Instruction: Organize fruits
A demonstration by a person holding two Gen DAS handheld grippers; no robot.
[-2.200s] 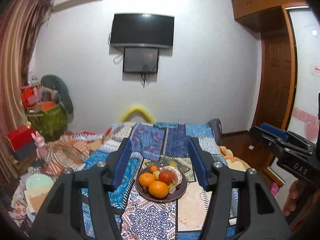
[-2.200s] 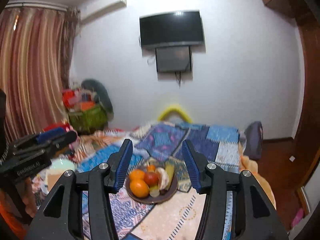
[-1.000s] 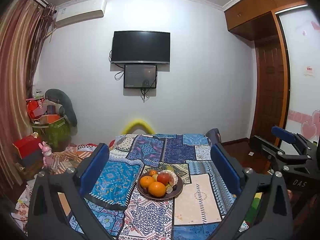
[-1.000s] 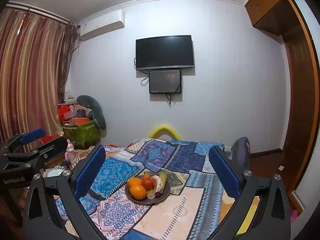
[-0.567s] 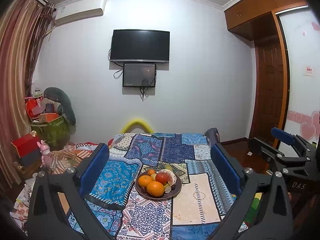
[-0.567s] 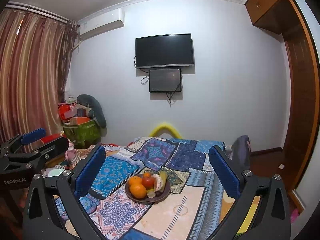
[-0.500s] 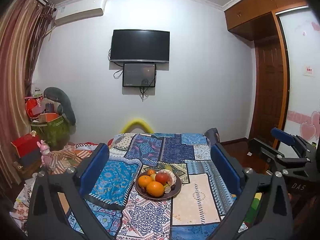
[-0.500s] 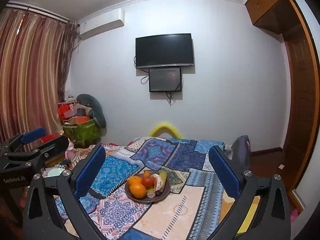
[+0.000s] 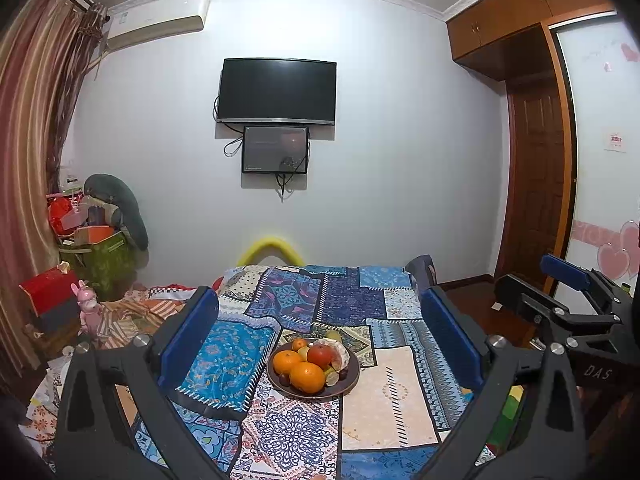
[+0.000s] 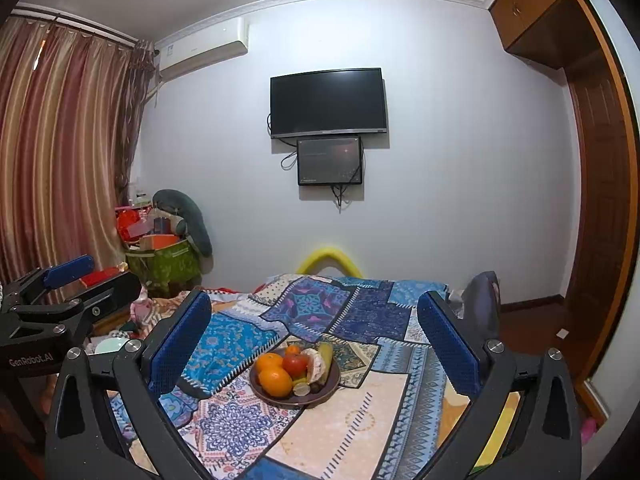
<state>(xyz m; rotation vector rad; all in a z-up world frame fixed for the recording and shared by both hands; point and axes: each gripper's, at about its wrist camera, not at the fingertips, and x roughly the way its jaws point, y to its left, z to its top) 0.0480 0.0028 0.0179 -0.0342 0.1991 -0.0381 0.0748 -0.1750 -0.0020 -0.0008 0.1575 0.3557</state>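
A dark round plate [image 9: 352,378] of fruit sits on a patchwork cloth, also in the right wrist view [image 10: 332,390]. It holds oranges [image 9: 307,377], a red apple [image 9: 321,356], a banana [image 10: 326,354], a lime and small dark fruits. My left gripper [image 9: 320,336] is open wide and empty, held well back from the plate. My right gripper [image 10: 314,332] is also open wide and empty, at a similar distance. Each gripper shows at the edge of the other's view: the right one [image 9: 568,300], the left one [image 10: 68,288].
The patchwork cloth [image 9: 384,400] covers a bed-like surface. A pink toy [image 9: 88,304], boxes and a green bin [image 9: 104,260] crowd the left side. A TV [image 9: 278,91] hangs on the far wall. A wooden door [image 9: 536,184] is at right.
Over the last two seconds both grippers opened from narrow to wide and pulled back and up from the plate. In the last half second nothing visibly moved.
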